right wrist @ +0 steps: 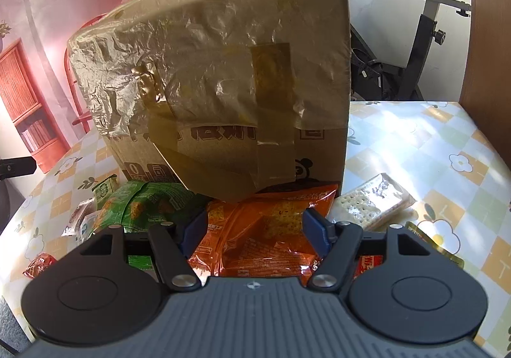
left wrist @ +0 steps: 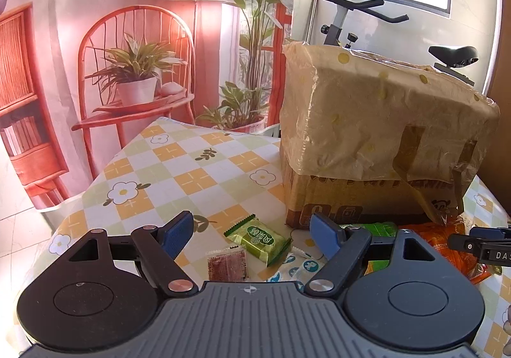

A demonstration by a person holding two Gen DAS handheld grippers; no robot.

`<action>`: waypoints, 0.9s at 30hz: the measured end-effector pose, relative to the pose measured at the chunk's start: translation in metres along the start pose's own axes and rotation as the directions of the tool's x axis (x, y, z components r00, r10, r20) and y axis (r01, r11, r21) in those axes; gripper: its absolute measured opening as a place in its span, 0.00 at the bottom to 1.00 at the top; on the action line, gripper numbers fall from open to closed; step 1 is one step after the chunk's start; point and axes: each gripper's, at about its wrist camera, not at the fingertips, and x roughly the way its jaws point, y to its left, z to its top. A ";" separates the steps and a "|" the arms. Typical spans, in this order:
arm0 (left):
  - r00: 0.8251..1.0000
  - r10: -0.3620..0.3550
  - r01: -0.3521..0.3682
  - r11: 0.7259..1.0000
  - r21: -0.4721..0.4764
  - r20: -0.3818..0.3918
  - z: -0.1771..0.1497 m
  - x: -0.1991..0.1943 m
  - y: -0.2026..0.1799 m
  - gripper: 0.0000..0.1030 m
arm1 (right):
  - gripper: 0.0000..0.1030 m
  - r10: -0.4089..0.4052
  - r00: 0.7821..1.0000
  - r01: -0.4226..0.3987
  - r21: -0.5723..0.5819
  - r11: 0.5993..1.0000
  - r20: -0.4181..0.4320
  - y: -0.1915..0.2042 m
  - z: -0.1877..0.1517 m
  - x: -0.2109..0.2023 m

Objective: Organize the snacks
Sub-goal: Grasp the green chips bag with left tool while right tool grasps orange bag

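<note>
Ahead of the left claw, between its fingers, a small green snack packet [left wrist: 261, 238] bears white Chinese characters, too small to read surely. At the far right, a black gripper part [left wrist: 485, 246] shows "DAS". Beyond the right claw, the cardboard box [right wrist: 223, 70] carries bold dark Chinese print, half hidden under tape, and a panda mark.

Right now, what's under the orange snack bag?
The orange snack bag lies among other packets against the cardboard box; a green bag sits beside it. Whatever lies beneath the orange bag is covered.
</note>
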 end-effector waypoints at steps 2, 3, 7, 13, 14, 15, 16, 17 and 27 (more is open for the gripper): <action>1.000 -0.017 0.017 1.000 -0.004 -0.013 -0.005 0.004 -0.003 0.80 | 0.74 -0.018 1.000 0.018 0.003 1.000 0.000 0.000 -0.002 0.002; 1.000 -0.023 0.023 1.000 -0.003 -0.018 -0.006 0.006 -0.004 0.80 | 0.77 -0.027 1.000 0.027 0.005 1.000 0.002 0.000 -0.002 0.003; 0.999 -0.045 0.045 0.999 0.001 -0.026 -0.008 0.012 -0.009 0.80 | 0.92 -0.049 0.999 0.049 0.039 0.998 -0.005 -0.004 0.002 0.012; 0.994 -0.098 0.098 0.995 -0.008 -0.050 -0.010 0.020 -0.017 0.80 | 0.95 0.004 0.998 0.005 0.128 0.992 -0.068 -0.011 0.001 0.033; 0.993 -0.105 0.105 0.995 -0.005 -0.055 -0.010 0.021 -0.019 0.80 | 0.95 0.013 0.997 -0.002 0.134 0.991 -0.080 -0.011 0.000 0.036; 0.992 -0.113 0.113 0.994 0.000 -0.064 -0.011 0.023 -0.022 0.80 | 0.95 0.032 0.995 -0.019 0.141 0.990 -0.092 -0.010 -0.001 0.040; 0.990 -0.120 0.121 0.993 0.005 -0.073 -0.012 0.026 -0.025 0.80 | 0.95 0.051 0.994 -0.036 0.149 0.988 -0.097 -0.010 -0.002 0.042; 0.989 -0.126 0.127 0.992 0.009 -0.081 -0.012 0.028 -0.028 0.80 | 0.93 0.062 0.993 -0.046 0.149 0.988 -0.103 -0.009 -0.002 0.044; 0.979 -0.171 0.175 0.984 0.031 -0.114 -0.014 0.051 -0.058 0.80 | 0.79 0.057 0.997 -0.051 0.119 0.992 -0.044 -0.003 -0.016 0.027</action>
